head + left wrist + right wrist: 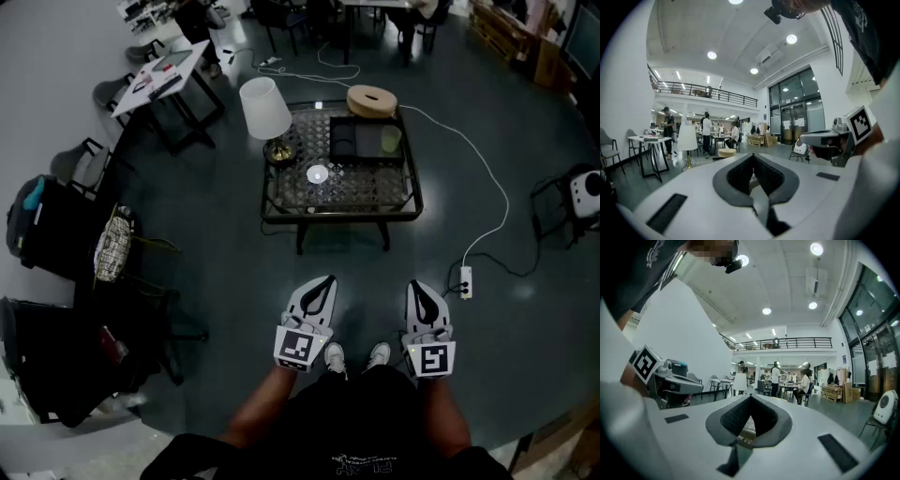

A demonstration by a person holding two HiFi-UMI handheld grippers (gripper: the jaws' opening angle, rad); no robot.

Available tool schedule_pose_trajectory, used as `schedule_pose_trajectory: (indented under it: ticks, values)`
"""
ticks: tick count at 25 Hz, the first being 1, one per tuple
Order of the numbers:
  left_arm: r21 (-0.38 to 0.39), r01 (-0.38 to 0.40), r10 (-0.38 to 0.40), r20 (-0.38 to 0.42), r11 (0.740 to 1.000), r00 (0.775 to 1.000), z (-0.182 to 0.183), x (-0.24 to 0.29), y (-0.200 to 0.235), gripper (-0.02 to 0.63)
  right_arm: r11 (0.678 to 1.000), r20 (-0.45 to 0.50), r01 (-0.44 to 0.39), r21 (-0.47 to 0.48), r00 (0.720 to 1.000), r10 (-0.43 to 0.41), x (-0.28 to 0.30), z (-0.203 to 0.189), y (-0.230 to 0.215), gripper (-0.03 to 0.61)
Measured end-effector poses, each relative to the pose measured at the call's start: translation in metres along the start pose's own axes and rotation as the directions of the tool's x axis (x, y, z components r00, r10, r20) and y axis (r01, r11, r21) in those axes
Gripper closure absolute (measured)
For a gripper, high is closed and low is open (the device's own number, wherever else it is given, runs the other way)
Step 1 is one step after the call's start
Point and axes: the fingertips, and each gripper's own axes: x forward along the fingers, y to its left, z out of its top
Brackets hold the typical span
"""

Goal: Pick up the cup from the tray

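A pale green cup (391, 139) stands at the right end of a black tray (354, 141) on a low glass table (339, 187), far ahead of me. Both grippers hang close to my body, well short of the table. My left gripper (327, 280) is shut with nothing in it; in the left gripper view its jaws (753, 156) meet at the tip. My right gripper (413, 285) is shut and empty as well, its tips (750, 397) together. The cup does not show in either gripper view.
On the table also stand a lamp with a white shade (264, 108) and a round wooden disc (372, 99). A power strip (465, 281) with a white cable lies on the floor to the right. Chairs with bags (56, 225) stand at the left, a white table (164, 73) behind.
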Motion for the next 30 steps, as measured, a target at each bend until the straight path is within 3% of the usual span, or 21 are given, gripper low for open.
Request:
schedule_pose_trajectory:
  ticks: [5,11,17,22,25,30]
  values:
    - [-0.055,0.024,-0.019,0.087,0.998,0.996,0.015,-0.008,-0.008,0.604,1.000,0.040,-0.007,-0.005,0.999,0.007,-0.007,-0.003,0.009,0.571]
    - [-0.037,0.033,-0.031,0.052,0.999,0.998,0.007,-0.015,-0.020,0.604,1.000,0.066,-0.027,-0.008,0.997,0.027,-0.016,-0.003,0.016,0.571]
    - [-0.011,0.019,-0.019,0.024,1.000,1.000,0.002,-0.017,-0.016,0.604,1.000,0.018,-0.015,0.012,1.000,0.014,-0.019,0.000,0.016,0.571]
    - [-0.024,0.044,-0.043,0.051,0.999,0.998,0.011,-0.011,-0.015,0.604,0.998,0.098,-0.020,0.054,0.995,0.015,-0.013,0.018,0.014,0.571]
    - [0.001,0.064,-0.064,0.069,0.998,0.996,0.015,-0.002,-0.013,0.604,0.997,0.092,-0.043,0.070,0.995,0.037,-0.005,0.016,0.014,0.571]
    - [-0.025,0.098,-0.094,0.117,0.995,0.989,0.025,0.012,-0.010,0.604,0.997,0.099,-0.023,0.077,0.995,0.015,0.009,0.015,0.007,0.571]
